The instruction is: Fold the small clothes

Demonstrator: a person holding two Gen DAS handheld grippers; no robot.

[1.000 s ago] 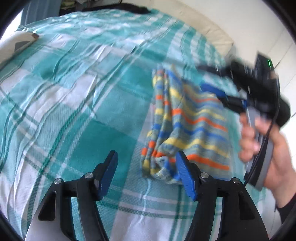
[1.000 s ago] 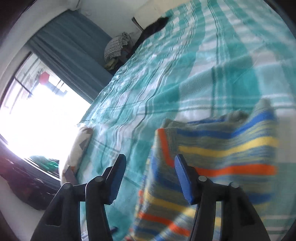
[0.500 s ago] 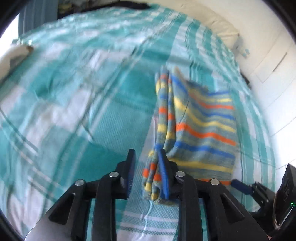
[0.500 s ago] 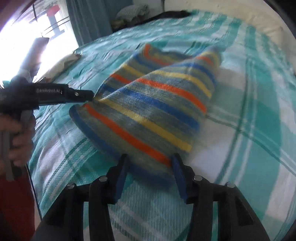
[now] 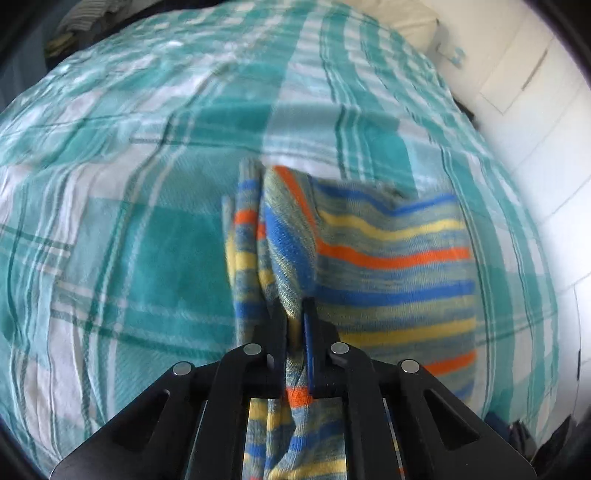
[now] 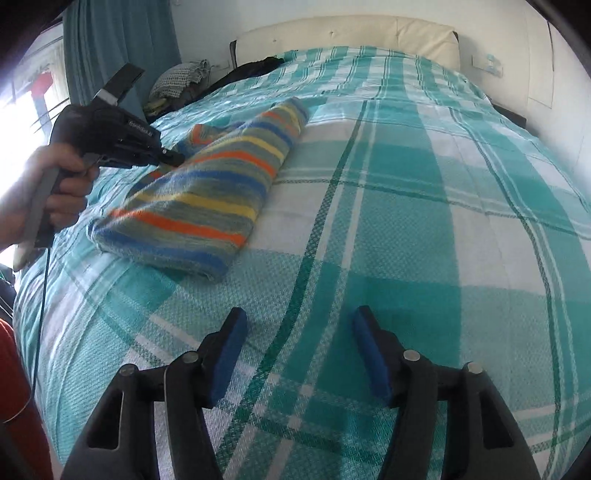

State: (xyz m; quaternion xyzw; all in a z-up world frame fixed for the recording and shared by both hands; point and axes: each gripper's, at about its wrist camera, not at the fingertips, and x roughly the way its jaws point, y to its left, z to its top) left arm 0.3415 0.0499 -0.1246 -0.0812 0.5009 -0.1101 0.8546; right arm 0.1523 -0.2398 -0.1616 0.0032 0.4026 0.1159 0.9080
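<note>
A striped garment with blue, yellow and orange bands on grey lies folded on the teal plaid bedspread. My left gripper is shut on the garment's near left edge, with cloth bunched between the fingers and lifted a little. In the right wrist view the garment lies at the left, and the left gripper grips its far side. My right gripper is open and empty, above bare bedspread, well clear of the garment.
A cream headboard runs along the back of the bed. A pile of clothes and a teal curtain stand at the back left. A white wall borders the bed's right side.
My left gripper has closed on the garment's edge and raised it. My right gripper has let go, opened wide and pulled back and right, away from the garment.
</note>
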